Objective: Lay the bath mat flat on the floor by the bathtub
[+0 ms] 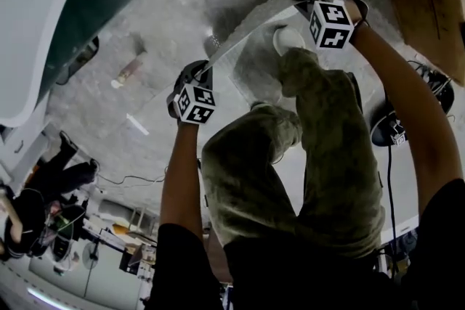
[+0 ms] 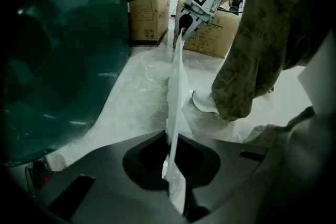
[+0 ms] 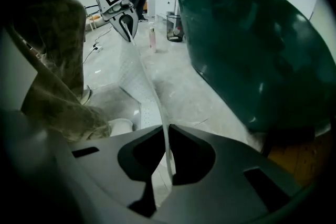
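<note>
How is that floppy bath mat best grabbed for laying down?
By one long edge, one end in each gripper, coming from above. The bath mat is thin and limp, so held this way it hangs as a flat sheet. The left gripper and right gripper pinch it just so.

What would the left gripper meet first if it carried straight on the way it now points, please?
Likely the floor beside the bathtub, just past the bath mat the left gripper holds.
</note>
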The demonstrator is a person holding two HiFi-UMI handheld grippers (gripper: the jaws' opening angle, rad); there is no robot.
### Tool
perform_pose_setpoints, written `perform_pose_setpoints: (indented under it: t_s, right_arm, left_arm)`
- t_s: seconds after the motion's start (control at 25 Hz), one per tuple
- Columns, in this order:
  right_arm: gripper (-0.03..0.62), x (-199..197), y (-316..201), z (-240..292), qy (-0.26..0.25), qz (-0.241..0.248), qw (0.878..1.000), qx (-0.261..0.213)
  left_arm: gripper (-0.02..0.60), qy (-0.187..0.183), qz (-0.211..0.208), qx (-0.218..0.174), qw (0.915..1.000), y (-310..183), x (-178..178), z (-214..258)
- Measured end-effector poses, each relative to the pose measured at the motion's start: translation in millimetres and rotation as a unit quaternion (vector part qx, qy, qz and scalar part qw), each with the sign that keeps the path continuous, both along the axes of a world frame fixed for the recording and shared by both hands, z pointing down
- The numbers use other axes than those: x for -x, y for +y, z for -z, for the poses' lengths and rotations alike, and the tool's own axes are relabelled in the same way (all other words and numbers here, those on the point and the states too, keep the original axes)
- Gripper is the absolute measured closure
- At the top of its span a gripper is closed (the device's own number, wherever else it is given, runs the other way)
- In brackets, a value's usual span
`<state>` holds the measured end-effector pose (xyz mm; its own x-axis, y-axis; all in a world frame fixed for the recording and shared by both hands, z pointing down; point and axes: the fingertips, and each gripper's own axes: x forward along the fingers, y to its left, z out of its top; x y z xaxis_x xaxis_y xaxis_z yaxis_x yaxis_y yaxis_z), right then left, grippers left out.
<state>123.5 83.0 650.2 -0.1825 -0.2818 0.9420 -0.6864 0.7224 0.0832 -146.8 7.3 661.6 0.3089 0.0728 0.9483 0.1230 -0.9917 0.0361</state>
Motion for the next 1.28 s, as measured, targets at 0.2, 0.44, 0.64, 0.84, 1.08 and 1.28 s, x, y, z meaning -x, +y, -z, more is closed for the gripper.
perform_pose_setpoints:
  t_s: [0.2,0.44,0.64,0.84,1.08,1.28]
  right_arm:
    - [0.565,-12,-12,-36,0.007,-0.009,0.999,-0.033]
    - [0.565,-29,-27,-88,0.016,-0.053,0.995,-0.083]
    - [0.565,-30,-43,-122,0.061,0.023,0.990,-0.125]
    - [0.565,-30,-63,-147,0.076,0.018,0.986,-0.145]
    - [0.565,-30,-81,-158,0.086,0.000,0.984,-0.159]
    - [0.565,-30,-84,-154,0.099,-0.010,0.983,-0.154]
  left_arm:
    - [0.556,0.017,-0.011,-0.028,0.9994,-22,-15,-34]
    - [0.556,0.065,-0.090,-0.045,0.9928,-39,-33,-85]
    - [0.555,0.100,-0.129,-0.066,0.9843,-67,-39,-128]
    - [0.556,0.122,-0.099,-0.094,0.9832,-97,-43,-161]
    - [0.555,0.133,-0.070,-0.086,0.9850,-115,-43,-177]
    - [0.555,0.123,-0.063,-0.083,0.9869,-119,-45,-180]
